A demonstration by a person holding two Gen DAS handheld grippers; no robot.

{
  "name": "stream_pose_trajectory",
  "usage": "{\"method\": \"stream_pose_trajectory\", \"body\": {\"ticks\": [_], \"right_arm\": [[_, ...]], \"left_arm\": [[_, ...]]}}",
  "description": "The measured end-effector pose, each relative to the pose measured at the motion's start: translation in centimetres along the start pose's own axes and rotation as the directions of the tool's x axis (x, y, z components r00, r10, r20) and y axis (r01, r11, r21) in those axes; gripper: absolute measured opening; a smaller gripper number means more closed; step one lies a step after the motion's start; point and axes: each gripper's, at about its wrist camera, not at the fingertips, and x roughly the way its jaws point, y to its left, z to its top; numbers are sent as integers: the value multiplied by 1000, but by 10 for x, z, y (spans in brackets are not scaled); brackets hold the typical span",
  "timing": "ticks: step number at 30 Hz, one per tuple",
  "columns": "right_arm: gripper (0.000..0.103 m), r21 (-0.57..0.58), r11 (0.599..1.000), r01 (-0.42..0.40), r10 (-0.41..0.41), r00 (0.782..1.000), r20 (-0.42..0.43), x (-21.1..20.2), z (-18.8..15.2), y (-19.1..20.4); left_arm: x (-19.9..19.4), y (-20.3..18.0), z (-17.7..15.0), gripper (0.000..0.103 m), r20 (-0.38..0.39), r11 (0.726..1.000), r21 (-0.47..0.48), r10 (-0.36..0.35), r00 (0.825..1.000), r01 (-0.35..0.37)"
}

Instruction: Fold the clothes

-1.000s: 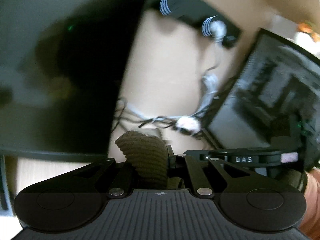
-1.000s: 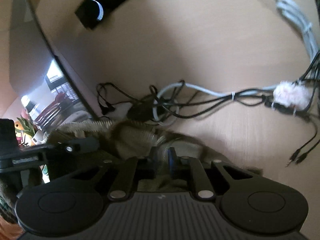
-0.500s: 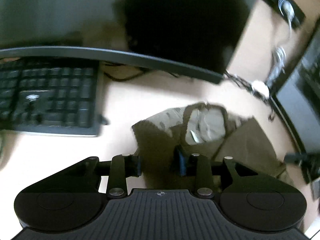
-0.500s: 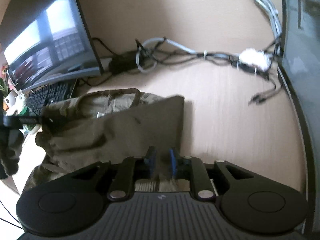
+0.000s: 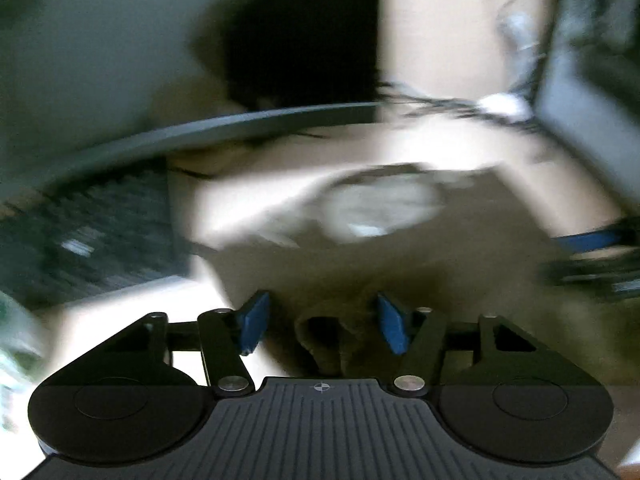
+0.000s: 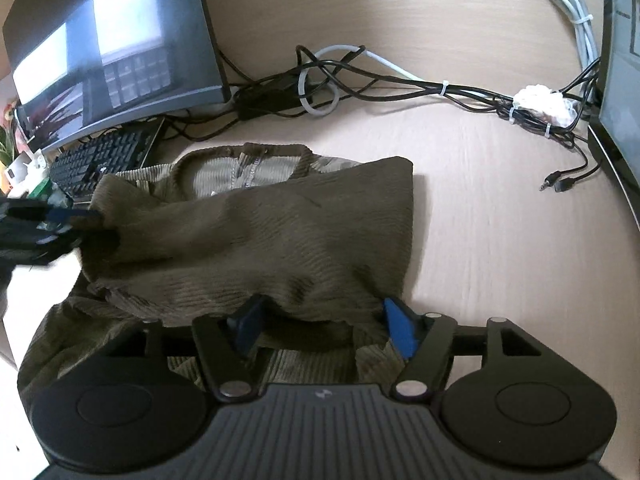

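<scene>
An olive-green ribbed sweater (image 6: 256,240) lies on the light wooden desk (image 6: 500,248), its lower part folded up over the chest, with the neckline (image 6: 240,156) at the far side. My right gripper (image 6: 322,322) is open at the near right edge of the fold, with cloth lying loose between its blue pads. My left gripper (image 5: 322,320) is open over the sweater (image 5: 400,248) in a blurred view; it also shows in the right wrist view (image 6: 68,222) at the fold's left corner.
A monitor (image 6: 108,48) and a black keyboard (image 6: 100,156) stand at the far left. A tangle of cables (image 6: 400,84) runs along the back of the desk. A second monitor (image 6: 620,80) stands at the right edge.
Both grippers brought the sweater's lower part down onto its chest and then opened, letting go of the cloth. The left wrist view is blurred by motion.
</scene>
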Motion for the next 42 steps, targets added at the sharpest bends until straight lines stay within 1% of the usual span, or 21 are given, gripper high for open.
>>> {"method": "stream_pose_trajectory", "body": {"ticks": [2,3,4,5,6,7,9,14,15,17,19,20,22,24,28,30,33,35,38,40,42], "right_arm": [[66,-8,1000,8,-8,1000,-3,-1,1,-2],[67,-7,1000,11,-11,1000,-6,-2,2,-4],[67,-2,1000,14,-14,1000,-8,-2,2,-6],[67,9,1000,16,-15,1000,-9,-3,2,-8],[67,21,1000,17,-17,1000,-11,-4,2,-10],[67,32,999,18,-18,1000,-13,-4,2,-12],[67,55,998,21,-20,1000,-17,-5,1,-17],[67,74,997,27,-26,999,-19,-9,-1,-19],[67,75,997,29,-28,999,-19,-10,-1,-19],[67,86,996,30,-29,999,-20,-12,-2,-21],[67,104,994,29,-27,999,-22,-15,-3,-24],[67,120,992,26,-23,999,-22,-16,-3,-26],[67,155,988,14,-12,1000,-16,-21,-3,-31],[67,185,983,4,-3,1000,-4,-28,-1,-34],[67,179,984,19,-26,999,39,-60,0,-33],[67,161,987,26,-39,996,81,-83,1,-29],[67,112,992,51,-71,981,180,-122,2,-19],[67,89,994,64,-84,965,247,-141,6,-10],[67,58,998,20,-37,951,308,-152,28,13],[70,3,1000,-16,14,955,298,-140,45,40],[70,-59,997,-54,65,972,225,-110,55,66]], "left_arm": [[8,17,5,60,3,992,6,128,992,-128],[6,29,8,60,4,994,-41,103,995,-103],[3,42,11,65,8,993,-101,56,998,-55],[3,55,12,69,10,980,-190,-58,998,59],[3,67,12,80,25,938,-287,-195,981,194],[8,72,11,86,22,900,-350,-268,963,258],[23,75,7,86,6,828,-451,-369,929,332],[60,72,1,84,-33,762,-550,-427,904,340],[65,70,2,81,-32,754,-563,-430,902,339],[75,63,6,59,-28,750,-576,-416,909,326],[83,56,12,21,-23,761,-573,-386,922,304],[85,53,15,15,-18,765,-570,-377,926,300],[78,44,26,11,26,775,-536,-382,924,335],[46,32,36,10,94,805,-442,-398,913,396],[-59,-7,36,10,237,873,-91,-448,862,479],[-93,-30,14,10,190,858,73,-512,838,508],[-98,-52,-31,10,26,811,204,-565,825,549],[-91,-56,-52,10,-43,794,219,-573,818,567],[-83,-55,-72,11,-103,769,204,-599,794,606],[-80,-51,-77,11,-114,755,192,-617,779,627],[-76,-44,-80,12,-121,747,170,-631,766,643]]}}
